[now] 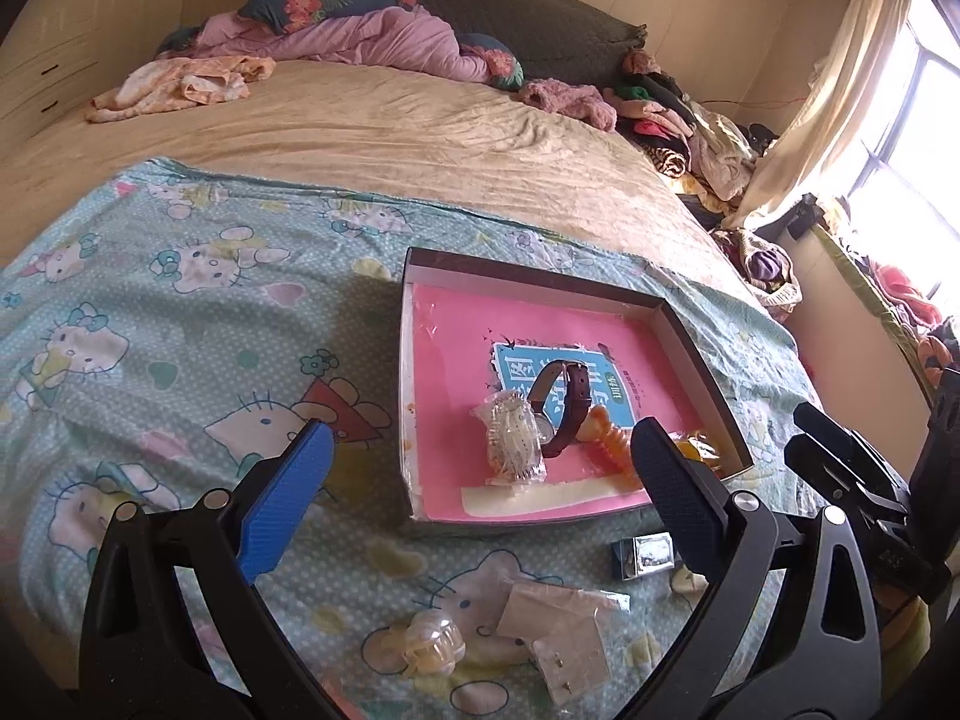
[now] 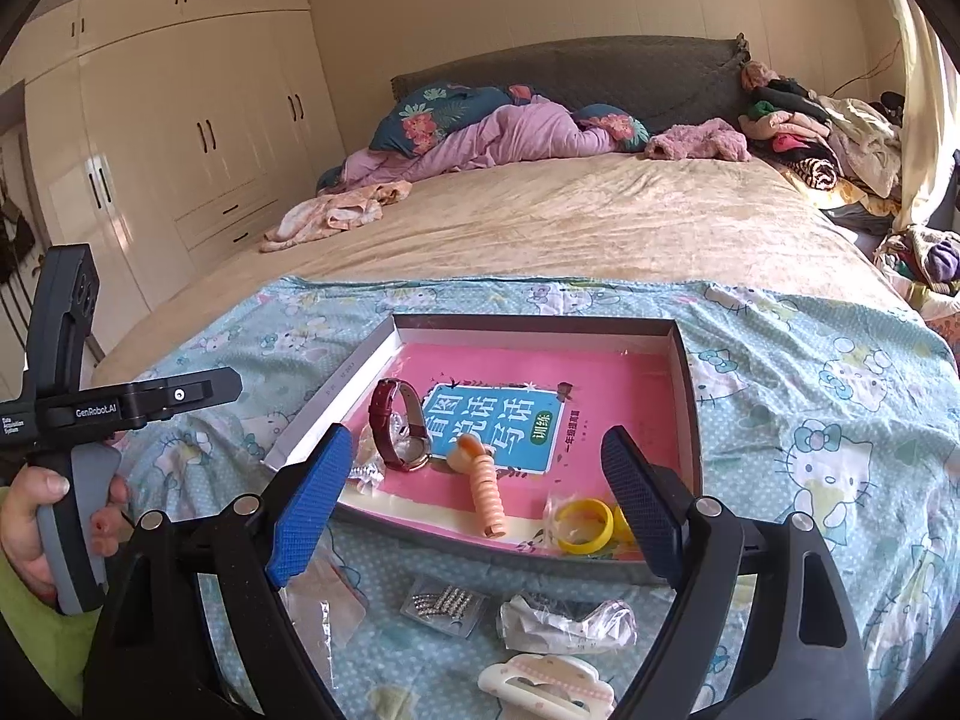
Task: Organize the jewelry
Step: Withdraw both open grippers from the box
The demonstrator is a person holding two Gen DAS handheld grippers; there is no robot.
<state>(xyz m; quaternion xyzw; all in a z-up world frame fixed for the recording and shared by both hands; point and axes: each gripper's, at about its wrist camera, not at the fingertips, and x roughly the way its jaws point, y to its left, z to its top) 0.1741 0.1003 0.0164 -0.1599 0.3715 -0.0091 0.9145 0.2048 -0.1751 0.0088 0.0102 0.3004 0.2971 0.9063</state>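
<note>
Left wrist view shows our left hand-held gripper [image 1: 480, 450] spread wide and holding nothing, its textured blue fingers [image 1: 288, 504] framing the shallow box [image 1: 702, 354] at centre frame. We judge the box to be the collecting tray, which is why it sits flat on the cartoon-print sheet [image 1: 180, 300] over the bed, its low cardboard walls easy to reach across. Inside it, on a glossy pink booklet [image 1: 456, 348], lie a brown leather-strap watch [image 1: 561, 408] standing on its curved band, a crinkly clear bag of pale beads [image 1: 510, 438] touching the watch, and an orange ribbed coil [image 1: 606, 444] just beside it.

Outside the box, at the lower centre of that frame, several pieces wait on the sheet: a small silvery rectangular case [image 1: 645, 555], a flat plastic sleeve holding earrings [image 1: 564, 648], and a round translucent yellow clip [image 1: 429, 642].

From the right wrist view, our right hand-held gripper [image 2: 474, 492] is likewise wide apart and empty, poised over the box's near edge. Two smooth yellow bangles [image 2: 585, 525] rest in the lower right corner of the box. Below it we see a sparkly rhinestone piece [image 2: 441, 600], a crumpled plastic packet [image 2: 567, 621] and a white scalloped hair clip [image 2: 546, 687]. We take it these loose items remain to be moved in.
</note>
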